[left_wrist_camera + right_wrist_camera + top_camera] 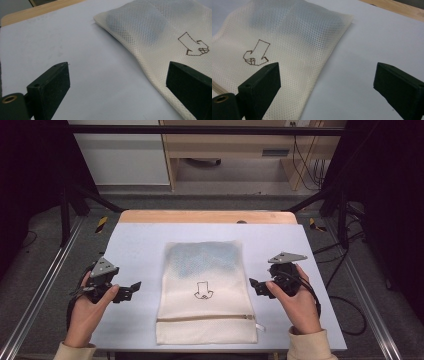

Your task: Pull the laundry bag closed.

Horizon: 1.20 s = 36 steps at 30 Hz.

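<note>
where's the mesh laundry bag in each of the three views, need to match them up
High view: the mesh bag lies flat at the middle of the table, between the two tools, zipper end nearest the person.
Left gripper view: the bag takes the upper right, running behind the right jaw.
Right gripper view: the bag takes the upper left, behind the left jaw.
Shared landmark: the dark outline drawing on the bag.

Bench [135,245]: pale top, wooden far edge. Grey floor [45,235] all round. Metal rails [35,290] flank both sides. Wooden cabinet [235,145] behind, cables [305,160] hanging. Dark curtains [30,165] either side.
</note>
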Tool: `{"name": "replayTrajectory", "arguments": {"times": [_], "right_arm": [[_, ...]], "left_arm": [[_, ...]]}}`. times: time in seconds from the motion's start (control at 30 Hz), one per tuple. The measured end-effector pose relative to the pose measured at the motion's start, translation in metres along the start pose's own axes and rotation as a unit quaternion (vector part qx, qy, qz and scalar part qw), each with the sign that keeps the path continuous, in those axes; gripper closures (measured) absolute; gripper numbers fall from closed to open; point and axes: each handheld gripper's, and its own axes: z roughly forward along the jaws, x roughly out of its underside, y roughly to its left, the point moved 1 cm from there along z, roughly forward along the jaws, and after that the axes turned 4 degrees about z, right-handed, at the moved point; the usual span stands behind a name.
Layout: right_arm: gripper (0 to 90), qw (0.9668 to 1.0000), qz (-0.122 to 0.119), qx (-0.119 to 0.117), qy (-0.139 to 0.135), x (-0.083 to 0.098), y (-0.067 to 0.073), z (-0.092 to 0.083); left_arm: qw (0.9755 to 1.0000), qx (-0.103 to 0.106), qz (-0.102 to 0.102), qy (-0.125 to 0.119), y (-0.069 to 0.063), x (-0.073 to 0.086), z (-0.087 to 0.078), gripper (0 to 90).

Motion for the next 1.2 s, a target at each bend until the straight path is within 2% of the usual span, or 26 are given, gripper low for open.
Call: {"name": "replayTrajectory", "arguments": {"times": [0.17,0.37,0.6,0.9,1.2], "right_arm": [[7.9,0.9999,0.009,0.01,-0.005,0.006,-0.011,-0.002],[8.0,0.999,0.032,0.029,-0.012,0.014,-0.027,-0.002],[8.7,0.9978,0.047,0.046,-0.012,0.026,-0.044,0.001],[8.5,0.9965,0.06,0.058,-0.002,0.044,-0.06,0.009],[9.1,0.9944,0.073,0.073,-0.019,0.058,-0.073,0.016]], "left_arm": [[0.9999,-0.007,-0.009,-0.009,0.01,0.007,-0.002,5.4],[0.9998,-0.016,-0.008,-0.011,0.017,0.016,0.0,5.3],[0.9995,-0.031,-0.008,-0.004,0.026,0.026,0.004,5.2],[0.9993,-0.035,-0.011,0.003,0.035,0.037,0.009,5.1],[0.9994,-0.033,-0.006,0.011,0.038,0.047,0.014,5.1]]}}
